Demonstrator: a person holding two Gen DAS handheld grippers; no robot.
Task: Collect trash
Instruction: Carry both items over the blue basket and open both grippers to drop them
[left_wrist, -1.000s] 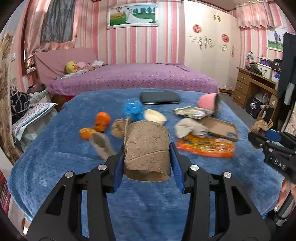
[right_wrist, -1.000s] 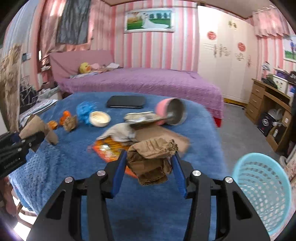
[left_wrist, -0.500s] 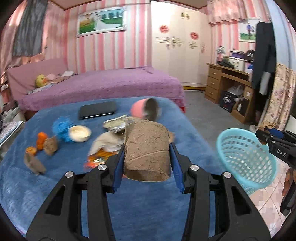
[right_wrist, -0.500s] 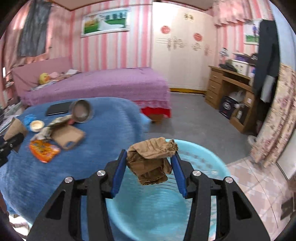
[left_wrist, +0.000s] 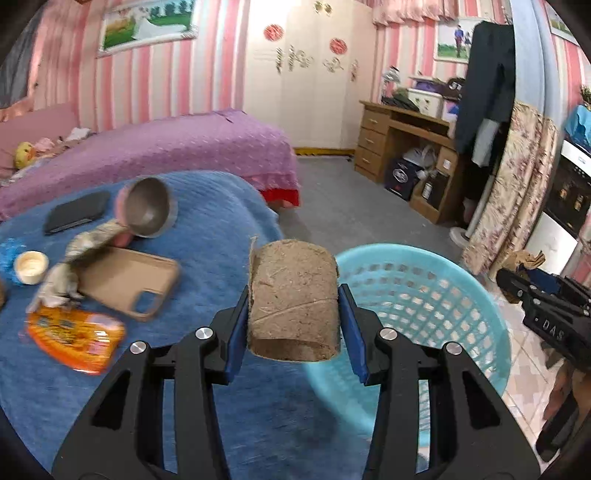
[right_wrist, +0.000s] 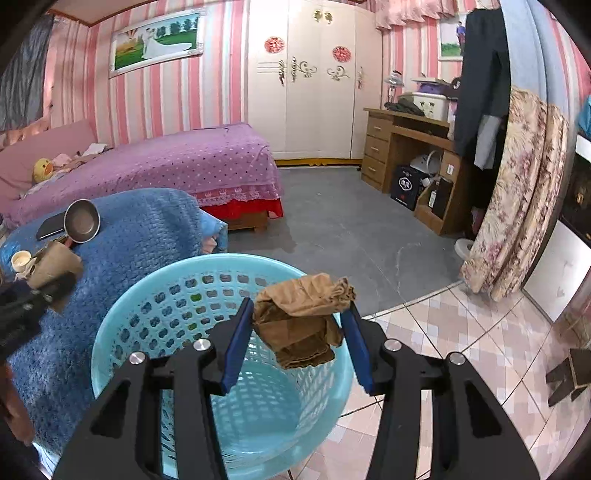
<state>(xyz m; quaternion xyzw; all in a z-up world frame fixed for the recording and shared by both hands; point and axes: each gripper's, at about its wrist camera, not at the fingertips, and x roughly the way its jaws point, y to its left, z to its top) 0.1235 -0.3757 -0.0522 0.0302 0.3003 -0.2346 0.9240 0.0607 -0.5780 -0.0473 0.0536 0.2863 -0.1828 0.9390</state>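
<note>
Left gripper (left_wrist: 293, 314) clamped on a brown cardboard roll (left_wrist: 293, 295), held upright at the near edge of the blue blanket (left_wrist: 221, 236), just beside the basket (left_wrist: 424, 295). Right gripper (right_wrist: 297, 328) clamped on a crumpled brown wad (right_wrist: 303, 314), held over the basket's rim. Orange wrapper (left_wrist: 74, 332), phone case (left_wrist: 129, 280) lying on blanket.

Both wrist cameras look forward and downward, close over the blue basket (right_wrist: 155, 317), sharing the blue-covered table (left_wrist: 229, 221).
</note>
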